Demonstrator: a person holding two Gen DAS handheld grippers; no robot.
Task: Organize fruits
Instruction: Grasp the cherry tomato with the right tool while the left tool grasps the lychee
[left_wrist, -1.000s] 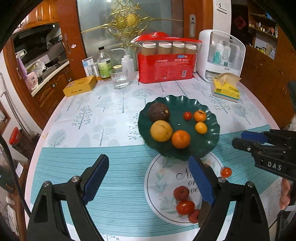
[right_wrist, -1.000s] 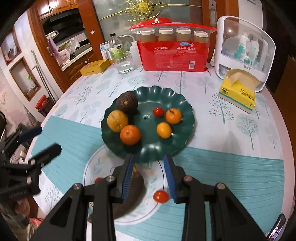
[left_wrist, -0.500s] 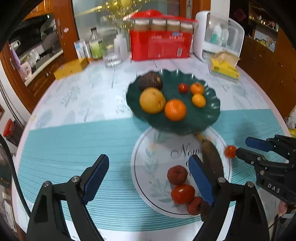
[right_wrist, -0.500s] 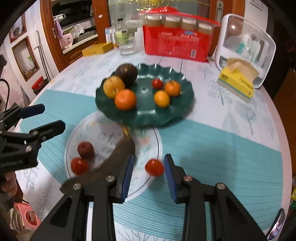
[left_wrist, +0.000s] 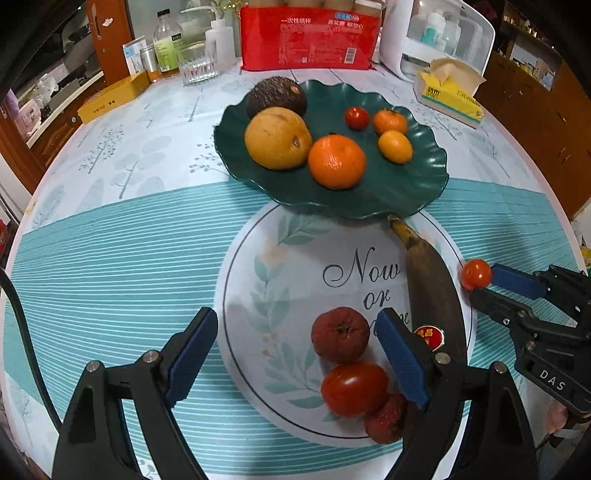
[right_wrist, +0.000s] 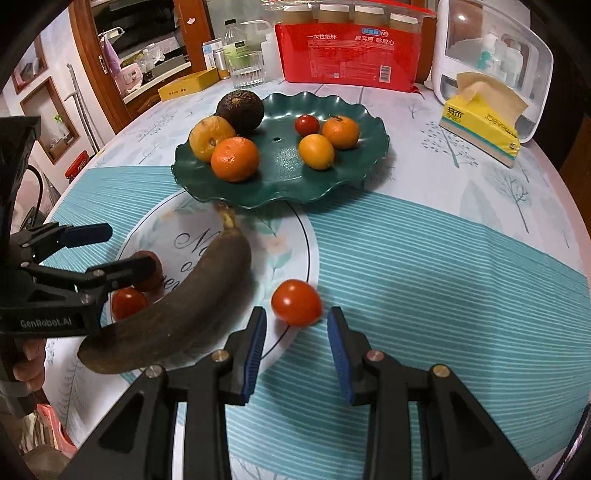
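Observation:
A green scalloped plate holds an avocado, a yellow pear, an orange, small citrus fruits and a cherry tomato. On the round printed mat lie a brown banana, a dark red fruit and a tomato. My left gripper is open just left of the red fruits. My right gripper is open, with a loose cherry tomato just ahead of its fingertips.
At the back stand a red pack of paper cups, a white appliance, a yellow tissue box, a glass, bottles and a yellow box. Wooden cabinets lie beyond the round table's edges.
Both grippers have moved down and closer to the mat. The right gripper has opened wider and closed in on the loose cherry tomato. The left gripper now sits by the red fruits.

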